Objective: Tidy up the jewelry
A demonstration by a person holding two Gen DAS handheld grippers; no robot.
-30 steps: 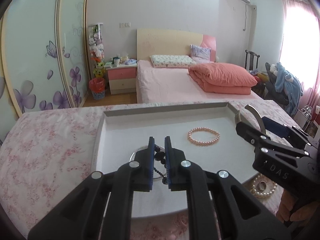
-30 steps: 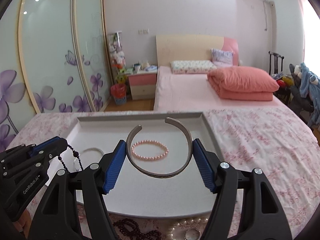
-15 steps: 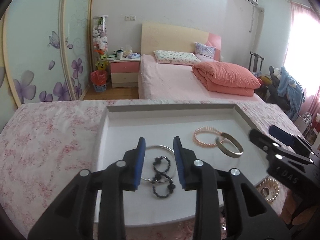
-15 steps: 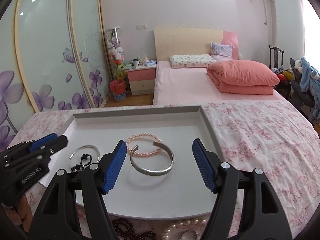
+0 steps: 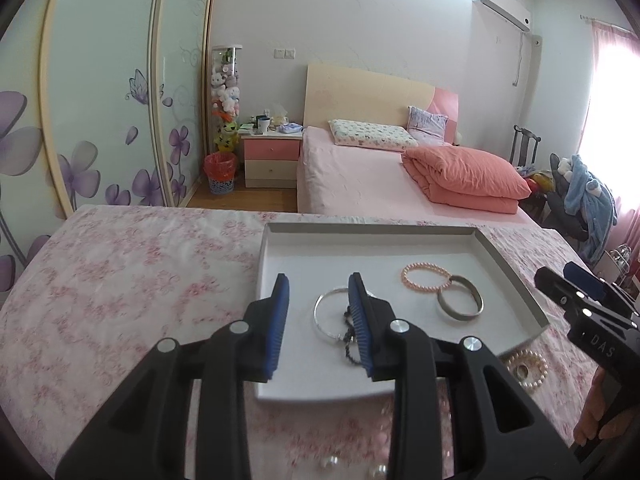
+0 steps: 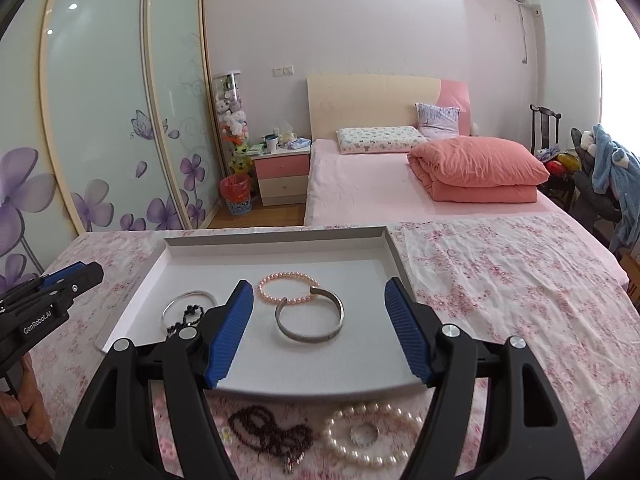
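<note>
Released into tray (image 6: 394, 256)
Black bead strand (image 6: 188, 316) dropped from left gripper (image 5: 318, 324), jaws just opened; silver cuff (image 6: 310, 316) from right gripper (image 6: 320, 332).

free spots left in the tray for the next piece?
Tray: bare along the far wall and near-right corner beside the silver cuff. Crowded mid-left: thin bangle with black beads, pink bracelet touching cuff.

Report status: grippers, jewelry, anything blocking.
Left hand-held gripper just opened, right hand-held gripper open, both empty. Cuff, black beads in tray. Pearls outside. Nothing blocking.
</note>
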